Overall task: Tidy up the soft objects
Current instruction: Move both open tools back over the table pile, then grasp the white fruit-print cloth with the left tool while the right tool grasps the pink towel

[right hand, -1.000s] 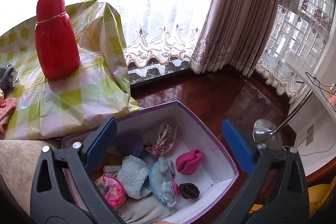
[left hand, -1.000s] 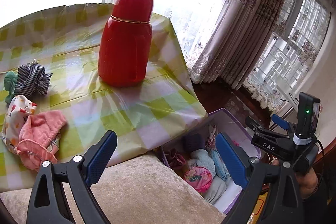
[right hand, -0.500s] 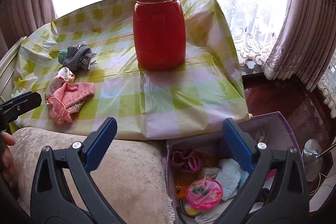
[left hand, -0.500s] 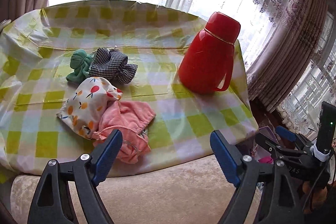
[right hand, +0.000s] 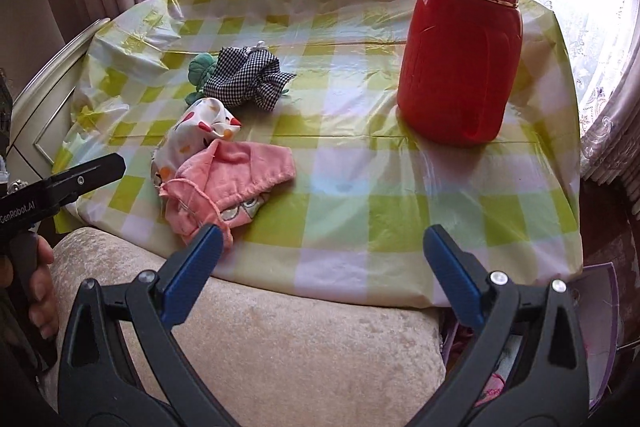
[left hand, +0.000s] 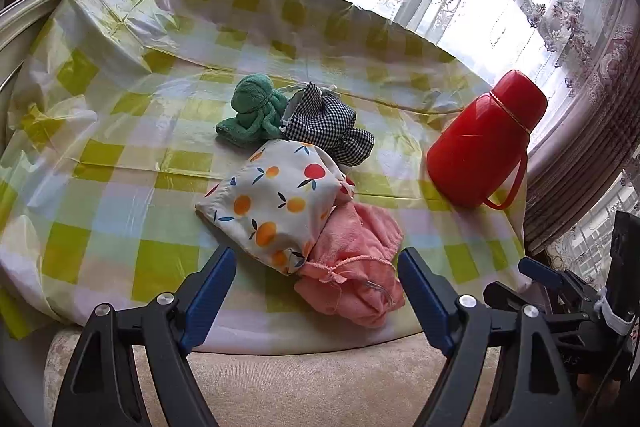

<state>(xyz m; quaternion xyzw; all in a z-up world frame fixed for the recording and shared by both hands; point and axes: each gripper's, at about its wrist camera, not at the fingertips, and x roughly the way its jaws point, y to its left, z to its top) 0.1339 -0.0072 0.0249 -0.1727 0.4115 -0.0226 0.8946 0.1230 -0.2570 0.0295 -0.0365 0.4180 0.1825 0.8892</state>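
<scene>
Several soft items lie together on the checked tablecloth (left hand: 120,155): a green towel toy (left hand: 252,111), a black-and-white checked cloth (left hand: 324,125), a white fruit-print pouch (left hand: 276,203) and a pink drawstring pouch (left hand: 356,255) closest to me. My left gripper (left hand: 316,267) hovers open just short of the pink pouch, its pads touching nothing. My right gripper (right hand: 323,243) is open over the table's near edge, right of the pink pouch (right hand: 228,179). The fruit-print pouch (right hand: 196,131), checked cloth (right hand: 244,77) and green toy (right hand: 202,69) lie behind it.
A tall red flask (right hand: 460,67) stands at the table's right side. A beige cushion (right hand: 280,339) runs along the near edge. A corner of the purple box (right hand: 600,307) shows low on the right. A hand (right hand: 36,287) holds the left tool.
Both views swung left, from the purple box on the floor to the tabletop. The soft items came to the centre, and the left jaws narrowed a little.
</scene>
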